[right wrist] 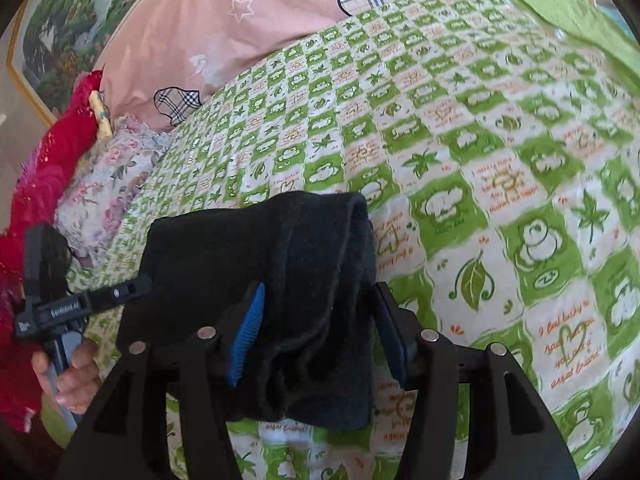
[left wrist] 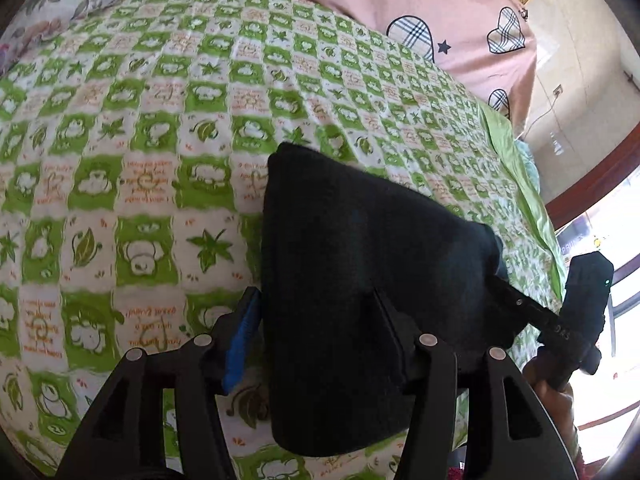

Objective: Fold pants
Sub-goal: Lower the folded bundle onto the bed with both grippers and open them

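The black pants (left wrist: 360, 264) are a folded bundle held up over the green-and-white checked bedspread (left wrist: 140, 140). My left gripper (left wrist: 316, 332) is shut on one end of the pants, its blue pad (left wrist: 242, 340) against the cloth. My right gripper (right wrist: 316, 328) is shut on the other end of the pants (right wrist: 280, 264), the fabric pinched between its blue pads (right wrist: 246, 336). The right gripper shows in the left wrist view (left wrist: 520, 308) gripping the cloth. The left gripper shows in the right wrist view (right wrist: 132, 286) doing the same.
A pink quilt with plaid hearts (left wrist: 420, 8) lies at the far side of the bed. A floral pillow (right wrist: 108, 176) and red cloth (right wrist: 48, 168) sit at the bed's left. A framed painting (right wrist: 52, 40) hangs on the wall. The bed edge (left wrist: 532, 184) runs along the right.
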A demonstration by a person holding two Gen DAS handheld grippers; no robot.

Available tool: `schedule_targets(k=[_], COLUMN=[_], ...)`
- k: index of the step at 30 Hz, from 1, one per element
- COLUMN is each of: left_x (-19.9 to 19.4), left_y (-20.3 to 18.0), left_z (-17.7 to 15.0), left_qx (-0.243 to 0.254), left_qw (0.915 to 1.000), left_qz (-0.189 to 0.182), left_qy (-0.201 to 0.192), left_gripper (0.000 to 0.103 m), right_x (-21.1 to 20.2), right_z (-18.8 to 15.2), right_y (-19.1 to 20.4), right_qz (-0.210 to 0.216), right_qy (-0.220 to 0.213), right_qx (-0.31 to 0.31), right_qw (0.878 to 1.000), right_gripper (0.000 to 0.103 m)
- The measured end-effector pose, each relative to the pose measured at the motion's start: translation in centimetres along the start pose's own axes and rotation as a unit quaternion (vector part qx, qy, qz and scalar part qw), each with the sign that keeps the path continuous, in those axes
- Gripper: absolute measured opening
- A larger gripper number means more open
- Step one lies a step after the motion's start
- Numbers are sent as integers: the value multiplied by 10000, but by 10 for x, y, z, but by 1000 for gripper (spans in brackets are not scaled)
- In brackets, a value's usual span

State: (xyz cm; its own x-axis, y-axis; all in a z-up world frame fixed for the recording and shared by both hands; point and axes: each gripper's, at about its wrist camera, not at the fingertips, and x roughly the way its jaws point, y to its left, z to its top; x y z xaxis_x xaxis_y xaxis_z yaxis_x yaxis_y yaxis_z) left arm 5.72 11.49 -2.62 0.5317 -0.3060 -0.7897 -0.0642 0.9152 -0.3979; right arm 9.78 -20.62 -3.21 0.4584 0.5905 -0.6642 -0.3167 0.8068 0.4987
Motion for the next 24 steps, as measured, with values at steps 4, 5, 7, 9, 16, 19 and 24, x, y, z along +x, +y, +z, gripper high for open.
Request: schedule_targets(k=[4, 5, 7, 9, 16, 19, 24], left_x=[7, 8, 8, 8, 11, 8, -15], left_y=[9, 9, 9, 9, 5, 3, 2], left_z=[-9, -10, -11, -11, -8, -8, -13], left_qx=[-209, -220, -198, -196, -191, -140, -78], left_qw=[9998, 9997, 9998, 9998, 9998, 9997, 9987], left_qz=[-77, -72, -35, -23, -62, -78, -217], left_qy=[4, -6, -16, -19, -75, -165, -458], left_gripper=[58, 58, 57, 57, 48, 41, 28], right_x=[1, 0, -3, -6, 0, -2, -15], right_z=[-6, -7, -10, -13, -16, -17, -19], right_y=[-5, -6, -7, -7, -10, -2, 11], right_qz=[186, 209, 272, 291, 407, 390, 422], right_qy=[69, 81, 114, 183, 232, 246, -36], right_qx=[80, 72, 106, 81, 12, -135, -247], right_qw=[9998, 9997, 9995, 9994, 9989, 9988, 9988], right_gripper=[60, 60, 60, 61, 60, 52, 45])
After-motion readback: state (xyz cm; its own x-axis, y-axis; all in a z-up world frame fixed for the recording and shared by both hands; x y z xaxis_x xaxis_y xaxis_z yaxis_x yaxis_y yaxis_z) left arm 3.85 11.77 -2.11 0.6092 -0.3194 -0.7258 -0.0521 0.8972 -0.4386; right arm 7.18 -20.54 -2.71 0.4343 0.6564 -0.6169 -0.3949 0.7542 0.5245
